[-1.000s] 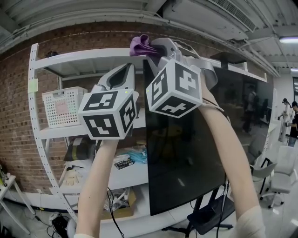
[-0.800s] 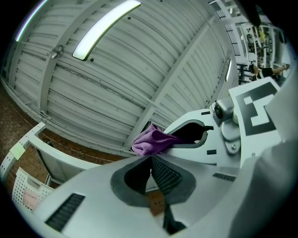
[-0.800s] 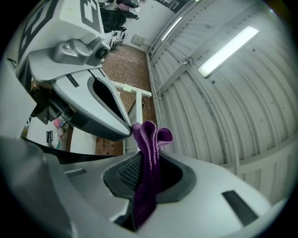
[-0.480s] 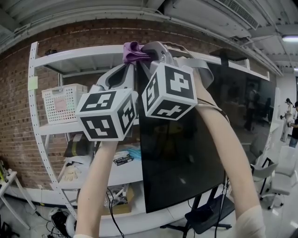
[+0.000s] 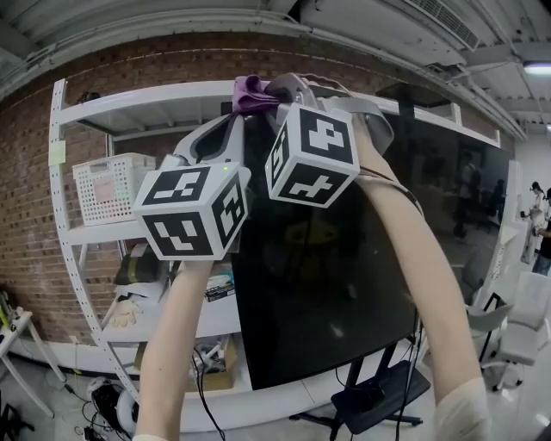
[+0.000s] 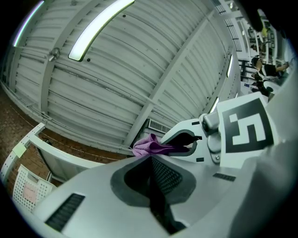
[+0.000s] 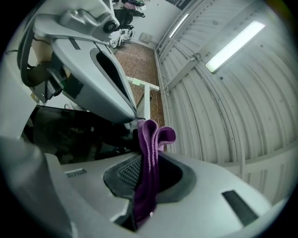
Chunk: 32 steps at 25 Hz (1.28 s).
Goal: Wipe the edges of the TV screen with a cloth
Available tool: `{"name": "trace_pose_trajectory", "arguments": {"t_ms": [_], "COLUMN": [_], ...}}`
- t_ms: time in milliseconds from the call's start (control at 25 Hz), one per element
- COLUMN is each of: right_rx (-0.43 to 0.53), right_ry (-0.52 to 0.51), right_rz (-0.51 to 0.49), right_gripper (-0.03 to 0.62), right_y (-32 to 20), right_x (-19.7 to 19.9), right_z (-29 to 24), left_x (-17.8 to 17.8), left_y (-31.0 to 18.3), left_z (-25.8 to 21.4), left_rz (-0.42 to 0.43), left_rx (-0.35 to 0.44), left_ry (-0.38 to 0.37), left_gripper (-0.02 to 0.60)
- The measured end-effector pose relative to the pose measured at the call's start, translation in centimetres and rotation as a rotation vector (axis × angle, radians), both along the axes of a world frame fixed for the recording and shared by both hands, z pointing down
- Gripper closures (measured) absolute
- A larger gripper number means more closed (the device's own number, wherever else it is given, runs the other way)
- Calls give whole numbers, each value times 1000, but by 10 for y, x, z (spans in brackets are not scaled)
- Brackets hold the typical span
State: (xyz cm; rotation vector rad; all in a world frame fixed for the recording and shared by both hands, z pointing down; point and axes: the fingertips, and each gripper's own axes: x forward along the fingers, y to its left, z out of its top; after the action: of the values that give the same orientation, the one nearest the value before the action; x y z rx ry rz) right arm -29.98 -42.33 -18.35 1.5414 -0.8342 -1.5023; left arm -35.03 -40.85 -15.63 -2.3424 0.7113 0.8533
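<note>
Right gripper (image 5: 275, 91) clamped on the purple cloth (image 5: 250, 91) at the TV (image 5: 327, 258) top-left corner, upper centre of frame, left gripper (image 5: 228, 129) closed and empty just beside; looks like edge wiping, next move: drag cloth along an edge keeping contact.

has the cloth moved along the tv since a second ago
Yes, slightly. The cloth, shut in the right gripper, has shifted right against the TV's left edge, overhanging the top corner less.

A white shelf rack (image 5: 83, 234) stands against the brick wall (image 5: 30, 258), a white basket (image 5: 108, 188) on it, under a corrugated ceiling (image 5: 155, 19).
</note>
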Motion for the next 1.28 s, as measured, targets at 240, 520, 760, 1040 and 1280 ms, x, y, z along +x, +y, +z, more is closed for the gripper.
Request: {"name": "trace_pose_trajectory", "arguments": {"t_ms": [240, 520, 760, 1040, 1280], "right_rx": [-29, -18, 3, 11, 2], "right_ry": [-6, -8, -21, -12, 5], "right_rz": [37, 55, 72, 95, 83], "right_gripper": [533, 533, 533, 533, 533], "right_y": [6, 16, 24, 34, 49], "right_x": [37, 76, 108, 147, 177], "right_z": [0, 3, 3, 5, 11], "left_x": [28, 68, 102, 147, 183], "left_y": [11, 18, 23, 43, 55], "left_z": [8, 28, 26, 31, 37], "left_rz": [-19, -46, -5, 31, 58], "left_rx": [-23, -25, -19, 9, 11], "left_ry": [5, -19, -12, -5, 31], "left_gripper": [566, 566, 566, 566, 566]}}
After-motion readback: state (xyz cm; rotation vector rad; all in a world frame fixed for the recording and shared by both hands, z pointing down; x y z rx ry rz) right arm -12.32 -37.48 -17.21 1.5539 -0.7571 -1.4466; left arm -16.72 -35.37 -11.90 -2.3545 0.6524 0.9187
